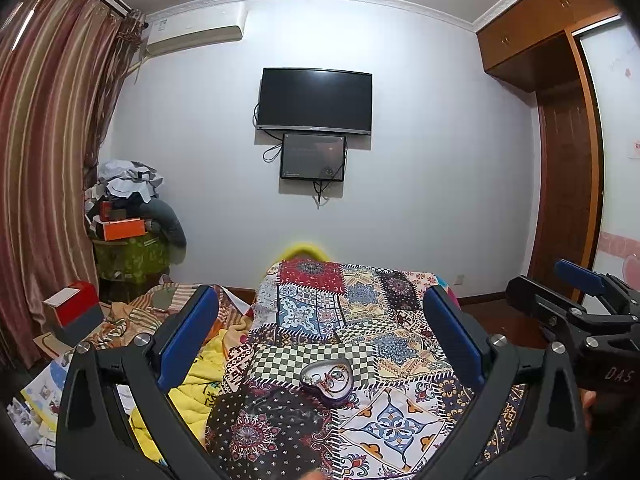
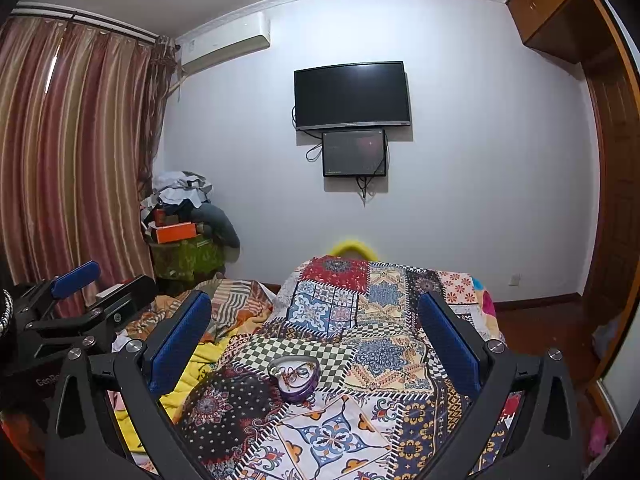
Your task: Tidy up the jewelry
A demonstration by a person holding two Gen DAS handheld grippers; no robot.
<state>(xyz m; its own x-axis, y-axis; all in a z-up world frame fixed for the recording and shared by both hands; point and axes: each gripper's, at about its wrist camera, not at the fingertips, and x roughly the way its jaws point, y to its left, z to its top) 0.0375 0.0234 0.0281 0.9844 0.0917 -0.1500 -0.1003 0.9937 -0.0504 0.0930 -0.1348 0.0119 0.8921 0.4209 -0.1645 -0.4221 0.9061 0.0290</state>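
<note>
Heart-shaped tin (image 1: 327, 383) set open on the patchwork quilt (image 1: 384, 344), toward the near end of the bed and roughly midway between its side edges, probably so that both tongs can come at it from above without reaching across the bedding. Inside it a small tangle of jewelry (image 1: 330, 378), rings and a reddish cord as far as can be made out, already gathered in one place; nothing loose visible on the quilt around it. Lid not seen anywhere in either view. Left gripper (image 1: 320, 340) spread wide, blue pads well apart with the tin framed between them, nothing in its grasp. Right gripper (image 2: 316, 340) equally wide open, empty too, its own view showing the tin (image 2: 295, 378) just below the midline of the fingers. Both held level above the near end of the bed, side by side, pointing along the bed toward the far wall and its television (image 1: 315, 101), each visible at the edge of the other's view. Judging from that raised, apart, unloaded stance: either a pause before reaching in or a finish with the pieces collected; cannot tell which.
</note>
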